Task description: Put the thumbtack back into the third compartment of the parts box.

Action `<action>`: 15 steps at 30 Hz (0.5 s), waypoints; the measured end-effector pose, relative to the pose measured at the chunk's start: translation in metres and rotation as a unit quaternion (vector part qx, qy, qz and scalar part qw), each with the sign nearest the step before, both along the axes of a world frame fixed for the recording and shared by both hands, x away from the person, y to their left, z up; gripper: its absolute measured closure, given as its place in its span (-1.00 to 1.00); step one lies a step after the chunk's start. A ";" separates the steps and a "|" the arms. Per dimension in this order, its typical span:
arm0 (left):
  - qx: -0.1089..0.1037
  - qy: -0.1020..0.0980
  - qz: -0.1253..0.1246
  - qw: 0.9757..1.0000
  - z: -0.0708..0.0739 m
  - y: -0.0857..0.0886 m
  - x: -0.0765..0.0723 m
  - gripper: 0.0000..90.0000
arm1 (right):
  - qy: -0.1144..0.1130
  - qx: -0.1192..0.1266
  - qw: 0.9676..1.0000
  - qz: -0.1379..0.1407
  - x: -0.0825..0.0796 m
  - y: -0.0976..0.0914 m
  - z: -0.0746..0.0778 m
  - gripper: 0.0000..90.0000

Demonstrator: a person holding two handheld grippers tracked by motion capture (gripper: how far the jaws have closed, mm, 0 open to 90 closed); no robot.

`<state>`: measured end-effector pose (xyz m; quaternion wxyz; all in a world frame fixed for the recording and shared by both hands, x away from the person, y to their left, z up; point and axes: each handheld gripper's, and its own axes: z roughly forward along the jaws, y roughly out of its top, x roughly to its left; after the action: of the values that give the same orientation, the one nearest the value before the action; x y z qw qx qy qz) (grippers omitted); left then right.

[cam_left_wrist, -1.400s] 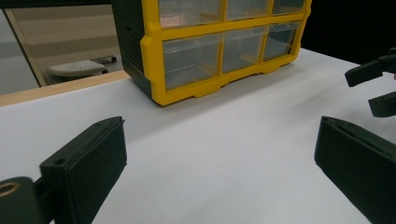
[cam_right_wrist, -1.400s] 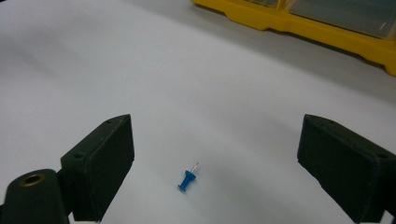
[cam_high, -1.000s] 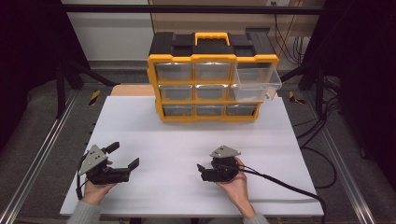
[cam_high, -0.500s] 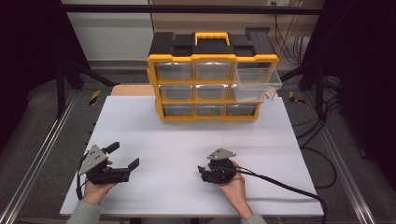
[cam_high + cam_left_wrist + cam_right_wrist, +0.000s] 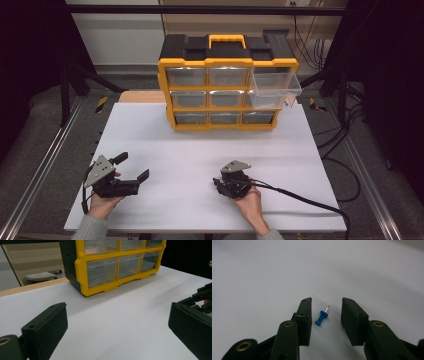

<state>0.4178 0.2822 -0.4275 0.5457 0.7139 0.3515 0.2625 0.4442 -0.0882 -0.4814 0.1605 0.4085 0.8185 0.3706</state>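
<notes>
A blue push pin (image 5: 321,318) lies on the white tabletop (image 5: 200,150) between the jaws of the right claw (image 5: 325,305), which have just been closing, still clear of it. It looks tiny, light, hard and sharp-tipped; best pinched across the plastic head. Left claw (image 5: 134,166) gapes wide; bare tabletop all round

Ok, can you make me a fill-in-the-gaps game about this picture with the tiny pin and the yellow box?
1. The push pin lying between the jaws of the right gripper is coloured ____.
2. The drawer cabinet has a yellow frame and ____ see-through drawer pulled out.
3. The pulled-out drawer is in the ____ row.
4. The left gripper has its jaws wide ____ over the white table.

Missing words: blue; one; top; open
</notes>
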 end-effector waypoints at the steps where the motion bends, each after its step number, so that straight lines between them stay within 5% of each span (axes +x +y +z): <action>1: 0.000 0.000 0.000 1.000 0.000 0.000 0.000 -0.96 | 0.002 -0.002 1.000 0.000 0.000 0.000 0.000 0.40; 15: 0.000 0.000 0.000 1.000 0.000 0.000 0.000 -0.96 | -0.005 -0.006 1.000 0.003 -0.002 0.001 -0.002 0.66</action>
<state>0.4178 0.2821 -0.4275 0.5457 0.7140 0.3515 0.2623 0.4425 -0.0873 -0.4830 0.1662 0.4030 0.8213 0.3681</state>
